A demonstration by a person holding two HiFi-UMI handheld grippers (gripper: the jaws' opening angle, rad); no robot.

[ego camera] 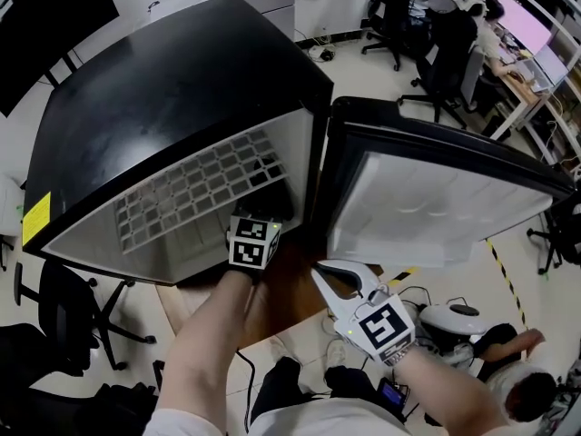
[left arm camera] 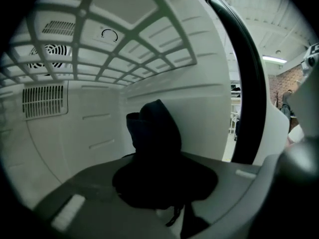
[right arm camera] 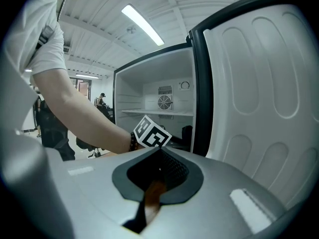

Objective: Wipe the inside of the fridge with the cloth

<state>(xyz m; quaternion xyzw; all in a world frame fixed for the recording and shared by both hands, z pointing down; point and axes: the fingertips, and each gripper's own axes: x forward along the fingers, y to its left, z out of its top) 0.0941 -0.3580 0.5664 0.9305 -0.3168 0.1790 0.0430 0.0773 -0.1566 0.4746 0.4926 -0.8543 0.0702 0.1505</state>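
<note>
Fridge (ego camera: 172,89) open w/ room under wire shelf (ego camera: 195,189); door (ego camera: 427,207) flanks rt.

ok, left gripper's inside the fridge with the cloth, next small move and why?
Probably ease the left gripper forward until the cloth presses flat on the white inner wall, then stroke along it. The dark cloth is pinched in its jaws and stands upright in front of that wall; contact isn't evident yet.
</note>
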